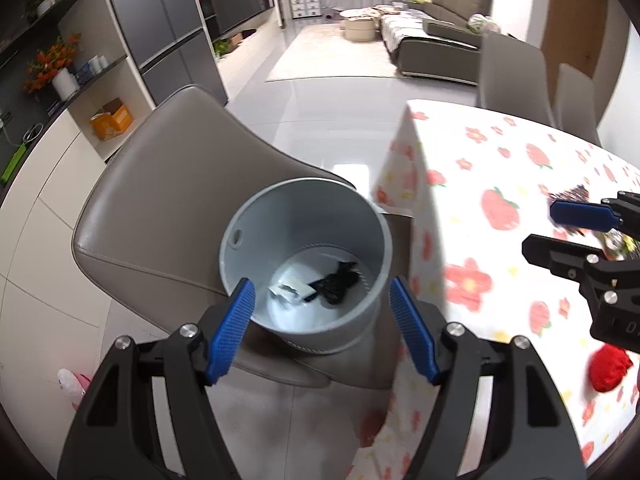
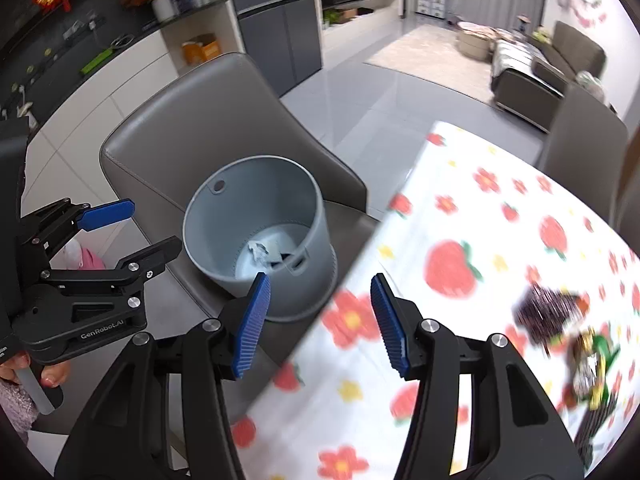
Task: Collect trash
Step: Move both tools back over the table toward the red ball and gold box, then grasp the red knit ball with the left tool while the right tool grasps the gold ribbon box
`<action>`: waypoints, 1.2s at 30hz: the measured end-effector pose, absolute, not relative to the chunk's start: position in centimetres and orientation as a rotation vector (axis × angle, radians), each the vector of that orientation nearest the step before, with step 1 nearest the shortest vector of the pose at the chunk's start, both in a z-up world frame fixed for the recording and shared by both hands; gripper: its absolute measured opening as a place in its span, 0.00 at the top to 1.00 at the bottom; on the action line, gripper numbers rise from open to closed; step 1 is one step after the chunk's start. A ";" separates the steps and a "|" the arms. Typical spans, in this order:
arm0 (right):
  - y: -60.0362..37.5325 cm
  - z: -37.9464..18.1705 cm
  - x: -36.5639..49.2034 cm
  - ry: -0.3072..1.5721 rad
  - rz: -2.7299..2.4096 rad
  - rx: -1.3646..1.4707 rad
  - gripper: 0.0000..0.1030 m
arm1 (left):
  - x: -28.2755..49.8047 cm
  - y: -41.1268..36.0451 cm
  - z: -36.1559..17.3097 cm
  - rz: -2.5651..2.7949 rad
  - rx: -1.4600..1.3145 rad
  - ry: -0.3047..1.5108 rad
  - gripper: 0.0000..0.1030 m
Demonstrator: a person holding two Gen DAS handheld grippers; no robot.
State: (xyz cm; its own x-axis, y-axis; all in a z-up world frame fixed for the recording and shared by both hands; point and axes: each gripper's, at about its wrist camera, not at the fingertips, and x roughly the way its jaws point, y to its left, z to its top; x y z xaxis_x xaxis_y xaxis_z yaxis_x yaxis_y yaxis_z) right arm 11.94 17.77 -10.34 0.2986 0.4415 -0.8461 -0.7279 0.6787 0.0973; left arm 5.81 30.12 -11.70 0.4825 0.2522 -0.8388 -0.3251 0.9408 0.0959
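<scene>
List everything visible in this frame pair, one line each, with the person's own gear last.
bin: one, grey, on the chair seat beside the table
scraps in bin: one white, one black, on its bottom
chair: one, grey-brown, holding the bin
tablecloth: one, white with red flowers and strawberries, over the table
wrappers: a few, dark and green-yellow, blurred, on the cloth
red object: one, on the cloth
sofa: one, grey, far room
left tongs: open, empty, above the bin
right tongs: open, empty, over the table edge
</scene>
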 end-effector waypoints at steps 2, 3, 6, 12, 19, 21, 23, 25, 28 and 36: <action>15.3 -9.9 11.4 0.997 0.767 -0.310 0.51 | 5.5 28.1 -11.3 0.326 -0.072 1.009 0.32; 13.6 -9.7 11.1 0.996 0.748 -0.298 0.51 | 5.3 26.9 -11.1 0.311 -0.068 1.010 0.32; 9.2 -8.9 10.2 0.994 0.690 -0.274 0.51 | 4.9 23.3 -10.8 0.260 -0.055 1.017 0.32; -0.7 -8.1 8.8 0.996 0.544 -0.230 0.51 | 4.6 15.0 -10.7 0.129 -0.033 1.030 0.32; -11.1 -9.3 7.9 1.020 0.400 -0.186 0.51 | 4.8 5.2 -12.0 -0.013 0.002 1.056 0.32; -13.4 -10.0 7.6 1.030 0.370 -0.182 0.51 | 4.7 2.9 -12.4 -0.047 0.013 1.065 0.32; -15.2 -10.6 7.2 1.039 0.352 -0.172 0.51 | 4.6 0.6 -12.9 -0.079 0.026 1.075 0.32; -16.8 -11.2 6.8 1.047 0.339 -0.169 0.51 | 4.6 -1.1 -13.4 -0.099 0.035 1.086 0.32; -18.1 -12.0 6.7 1.058 0.336 -0.165 0.51 | 4.3 -3.1 -14.4 -0.123 0.043 1.104 0.32; -19.0 -14.1 6.8 1.075 0.364 -0.176 0.51 | 4.7 -6.4 -16.9 -0.158 0.058 1.151 0.32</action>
